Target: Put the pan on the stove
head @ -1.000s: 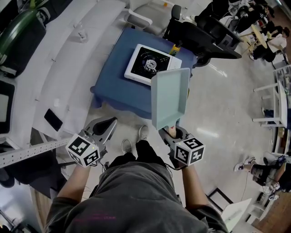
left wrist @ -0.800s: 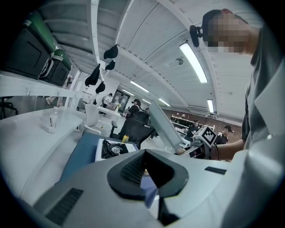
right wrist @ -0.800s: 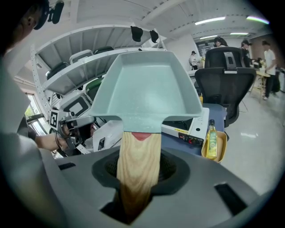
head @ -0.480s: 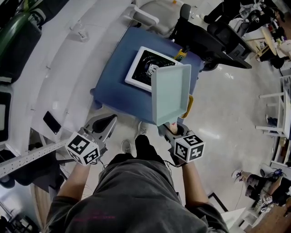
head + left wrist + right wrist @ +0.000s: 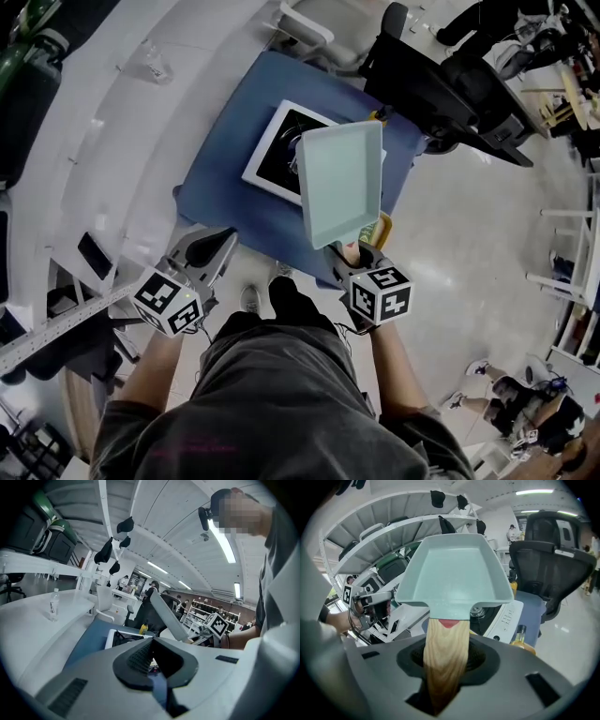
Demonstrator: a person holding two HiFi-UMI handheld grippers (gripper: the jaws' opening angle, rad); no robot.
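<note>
**A:** Jaws of the right gripper (image 5: 446,656) are clamped on the wooden handle (image 5: 443,637) of the pan (image 5: 457,571). The handle runs straight out between them. The pale green bowl beyond is empty.

**B:** And the left gripper (image 5: 152,660)?

**A:** Its jaws are a little apart with nothing between them. It hangs at the person's left side, short of the desk (image 5: 225,192), and touches nothing.

**B:** Where is the pan relative to the stove (image 5: 270,155)?

**A:** It is in the air. In the head view the square bowl covers the stove's right part, with the handle end toward the person. The left gripper view shows it slanted and clear above the blue desk, so there is no contact.

**B:** What about the stove itself?

**A:** It has a white frame, a dark top and a burner in the middle, and it lies flat on the desk. Nothing shows on it. A yellow bottle (image 5: 518,637) stands just beside its control panel.

**B:** How far along is the task?

**A:** The pick-up is done and the carry looks mostly done. What is left is to centre the bowl over the burner, level it and lower it until it rests. After that the jaws come off the handle.

**B:** Any risks?

**A:** The bottle is near the stove's edge, so a pan corner could clip it on the way down. The only hold is at the handle's end, so the bowl may sag.
</note>
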